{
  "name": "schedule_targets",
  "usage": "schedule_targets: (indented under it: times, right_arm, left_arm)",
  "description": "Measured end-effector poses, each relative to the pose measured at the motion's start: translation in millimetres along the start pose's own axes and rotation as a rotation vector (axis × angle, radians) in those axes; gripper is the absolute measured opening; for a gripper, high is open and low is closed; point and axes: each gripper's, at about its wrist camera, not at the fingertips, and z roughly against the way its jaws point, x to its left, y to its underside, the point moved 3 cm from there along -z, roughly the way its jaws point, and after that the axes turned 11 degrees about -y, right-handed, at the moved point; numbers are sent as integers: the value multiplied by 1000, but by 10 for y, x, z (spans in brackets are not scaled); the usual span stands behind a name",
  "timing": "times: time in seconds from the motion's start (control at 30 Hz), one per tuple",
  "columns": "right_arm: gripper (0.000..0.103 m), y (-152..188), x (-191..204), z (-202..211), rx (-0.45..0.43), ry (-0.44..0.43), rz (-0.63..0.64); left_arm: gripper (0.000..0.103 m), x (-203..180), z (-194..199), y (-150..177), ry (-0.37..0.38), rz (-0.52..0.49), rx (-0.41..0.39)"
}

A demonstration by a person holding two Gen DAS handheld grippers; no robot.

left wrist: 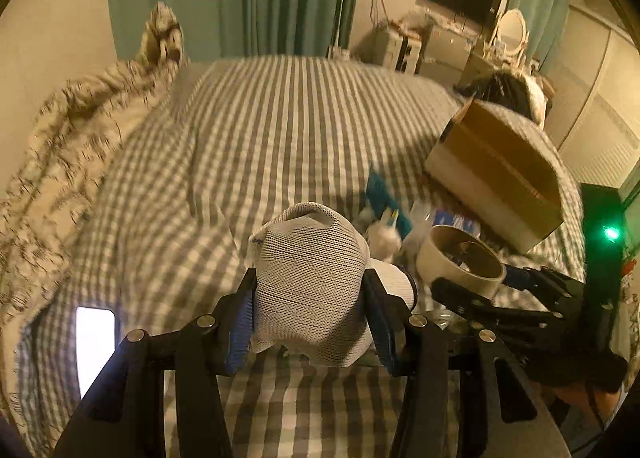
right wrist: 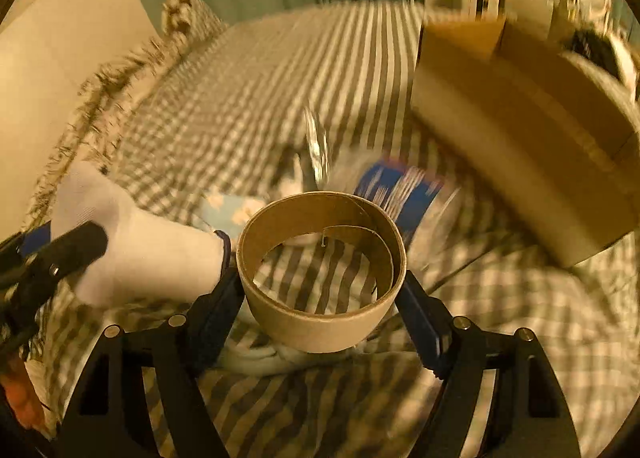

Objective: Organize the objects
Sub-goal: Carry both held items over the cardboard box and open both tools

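Observation:
My left gripper (left wrist: 310,290) is shut on a white mesh sock (left wrist: 312,278) and holds it above the checked bedsheet (left wrist: 260,130). The sock also shows in the right wrist view (right wrist: 152,254), at the left. My right gripper (right wrist: 320,282) is shut on a cardboard tape roll (right wrist: 320,318) and holds it over the bed. The roll shows in the left wrist view (left wrist: 460,262), just right of the sock. An open cardboard box (left wrist: 496,174) lies on the bed at the right, and it shows blurred in the right wrist view (right wrist: 532,146).
A pile of small items lies between the grippers and the box: a blue packet (left wrist: 384,194), a blue and white package (right wrist: 400,194) and clear wrappers. A lit phone (left wrist: 94,342) lies on the bed at the left. A rumpled patterned blanket (left wrist: 80,130) covers the left side.

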Motion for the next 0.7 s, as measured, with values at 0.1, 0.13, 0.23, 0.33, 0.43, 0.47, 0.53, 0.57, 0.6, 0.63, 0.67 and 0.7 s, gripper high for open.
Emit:
schedule_targets:
  times: [0.1,0.13,0.23,0.33,0.43,0.47,0.53,0.57,0.6,0.63,0.67,0.7]
  right_arm:
    - [76,-73,40,401,-82,40,47]
    - [76,-116,43,535,-107,49,55]
    - [76,-262,5,984,-198,75,68]
    - [76,-423,-70,1404,-281,116,80]
    - [76,-599,-285,1819,-355,158,76]
    - [76,-645,-366,1911,-372,170,70]
    - [76,-735,-594,2090,-398,191,53]
    - [76,-790,-684,2122,-405,200,46]
    - [76,-847,-789,2137,-409,209,40]
    - [76,-868,-902,2148,-408,217,34]
    - [76,-909,-999,2126,-405,225,28]
    - [76,-954,-1116,2082,-400,236,20]
  left_arm:
    - [51,-93,216,-143,-14,-20,-54]
    - [51,-149,304,-211,-15,-31,-79]
    - [51,-313,513,-402,-10,-47,-137]
    - [51,-579,695,-663,15,-65,-197]
    - [51,-939,803,-910,53,-89,-240]
    - [51,-1119,824,-1010,67,-104,-258]
    - [51,-1370,816,-1145,91,-128,-279]
    - [51,-1543,780,-1241,108,-142,-286]
    - [51,-1665,737,-1306,118,-150,-286]
    - [51,-1780,678,-1371,128,-159,-283]
    - [51,-1934,578,-1448,138,-171,-277]
    - [51,-2044,488,-1496,142,-180,-271]
